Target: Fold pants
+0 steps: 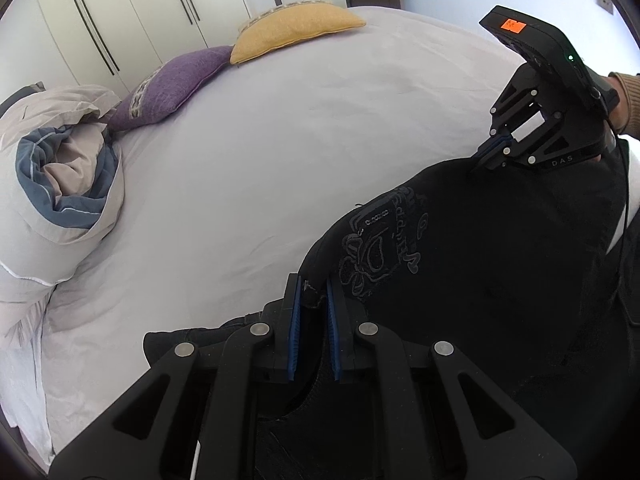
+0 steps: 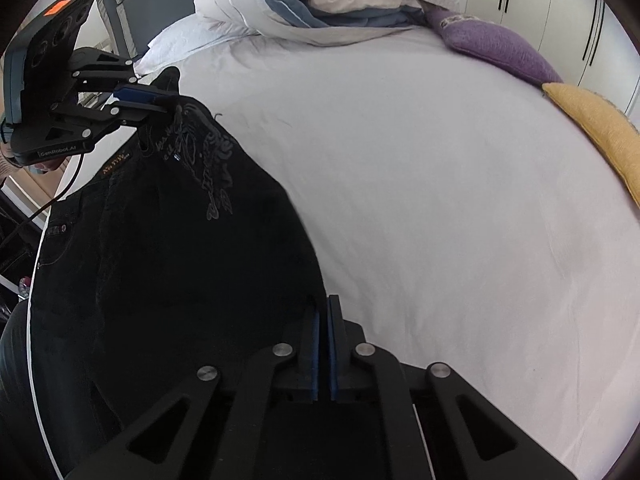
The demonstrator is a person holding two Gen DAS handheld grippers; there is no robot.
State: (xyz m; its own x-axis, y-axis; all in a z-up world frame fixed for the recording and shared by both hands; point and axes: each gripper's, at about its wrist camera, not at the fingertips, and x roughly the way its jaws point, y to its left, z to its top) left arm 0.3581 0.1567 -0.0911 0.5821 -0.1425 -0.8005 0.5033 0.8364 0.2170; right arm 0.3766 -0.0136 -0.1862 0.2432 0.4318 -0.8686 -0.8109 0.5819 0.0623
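Black pants [image 1: 480,264] with grey embroidery on a back pocket hang stretched between my two grippers above a white bed [image 1: 260,152]. My left gripper [image 1: 314,292] is shut on one corner of the waistband. My right gripper [image 1: 486,158] is shut on the other corner, up at the right. In the right wrist view, my right gripper [image 2: 323,312] pinches the pants [image 2: 180,260] edge, and my left gripper [image 2: 160,102] grips the far corner at upper left. The pant legs hang down out of sight.
A bundled duvet [image 1: 60,184] and white pillow lie at the bed's head. A purple cushion [image 1: 168,84] and a yellow cushion [image 1: 296,30] lie along the far side. White wardrobe doors [image 1: 120,8] stand behind. The sheet [image 2: 440,200] spreads wide beyond the pants.
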